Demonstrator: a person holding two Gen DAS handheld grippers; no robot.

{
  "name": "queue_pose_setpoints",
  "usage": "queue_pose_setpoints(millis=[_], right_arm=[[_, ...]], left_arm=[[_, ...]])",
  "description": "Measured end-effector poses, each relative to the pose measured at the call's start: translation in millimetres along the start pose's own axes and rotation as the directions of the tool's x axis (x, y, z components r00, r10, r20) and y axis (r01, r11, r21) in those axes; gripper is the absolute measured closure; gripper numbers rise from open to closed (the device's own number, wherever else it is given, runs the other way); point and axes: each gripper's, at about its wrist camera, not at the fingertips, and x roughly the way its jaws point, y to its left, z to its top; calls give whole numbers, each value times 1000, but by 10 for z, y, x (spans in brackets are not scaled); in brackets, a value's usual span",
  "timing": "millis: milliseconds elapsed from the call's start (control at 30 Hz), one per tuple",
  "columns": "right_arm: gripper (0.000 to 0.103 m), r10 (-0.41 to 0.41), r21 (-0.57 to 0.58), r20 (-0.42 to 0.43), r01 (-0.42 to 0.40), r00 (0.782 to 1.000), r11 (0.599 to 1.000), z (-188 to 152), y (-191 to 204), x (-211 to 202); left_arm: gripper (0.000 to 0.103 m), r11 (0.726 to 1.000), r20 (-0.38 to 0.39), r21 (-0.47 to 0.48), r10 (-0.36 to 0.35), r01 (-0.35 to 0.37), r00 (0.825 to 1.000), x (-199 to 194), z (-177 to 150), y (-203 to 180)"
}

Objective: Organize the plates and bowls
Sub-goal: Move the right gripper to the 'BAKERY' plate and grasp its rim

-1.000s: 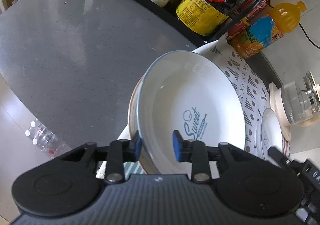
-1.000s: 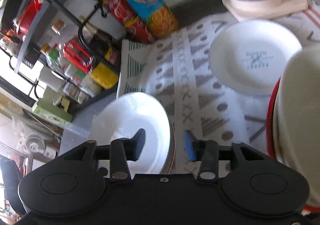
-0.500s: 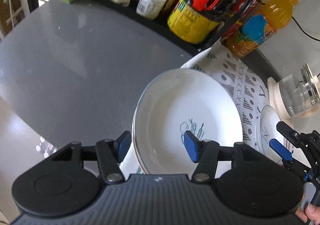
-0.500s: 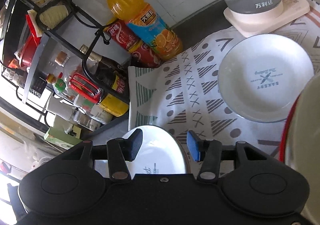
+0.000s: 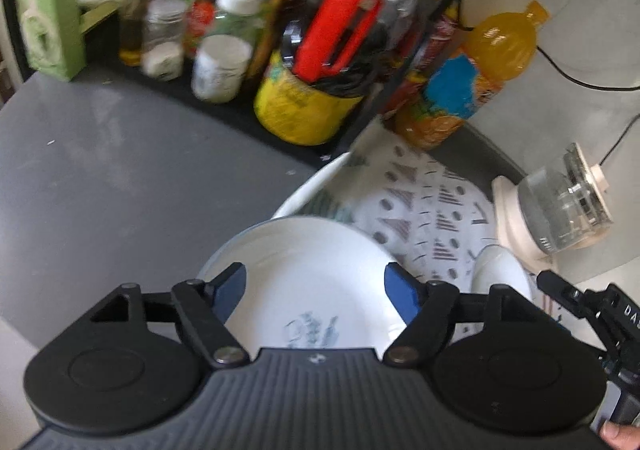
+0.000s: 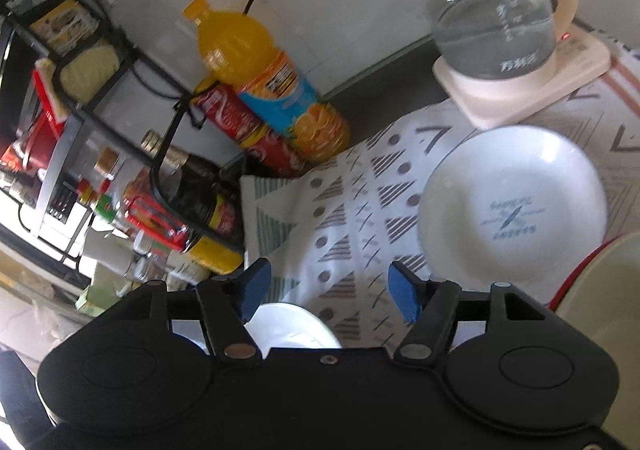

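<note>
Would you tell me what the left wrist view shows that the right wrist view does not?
Only the left wrist view shows the open left gripper above a white plate, and the green box. Only the right wrist view shows the open right gripper and a cream bowl. Both show the orange juice bottle, glass kettle, patterned cloth and second white plate.

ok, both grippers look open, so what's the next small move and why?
Probably send the right gripper toward the lone white plate with blue print on the patterned cloth. The left gripper is open over the white stacked plate, holding nothing, so that lone plate looks like the next to stack.
</note>
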Motion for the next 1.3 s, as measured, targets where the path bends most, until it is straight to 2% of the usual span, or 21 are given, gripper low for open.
queue_pose_setpoints(millis=[100, 233, 633, 833, 1167, 1300], right_arm=[[38, -23, 11, 19, 23, 1000, 1000, 58, -81, -61], [27, -55, 28, 41, 54, 998, 998, 132, -211, -157], [27, -171, 83, 56, 166, 984, 983, 247, -613, -398], [27, -221, 147, 44, 212, 974, 966, 258, -834, -430], [39, -281, 225, -3, 274, 960, 935, 396, -1148, -379], [43, -312, 231, -39, 312, 949, 922, 485, -1262, -279]], left_arm=[[29, 999, -7, 29, -30, 30, 1000, 85, 42, -176], [28, 997, -36, 54, -60, 62, 998, 254, 61, -370], [28, 981, -130, 124, -136, 152, 982, 696, 59, -960], [28, 971, -183, 148, -161, 189, 970, 901, 32, -1175], [33, 958, -266, 138, -209, 251, 941, 1272, 42, -1466], [45, 955, -294, 138, -212, 261, 932, 1452, 49, -1579]])
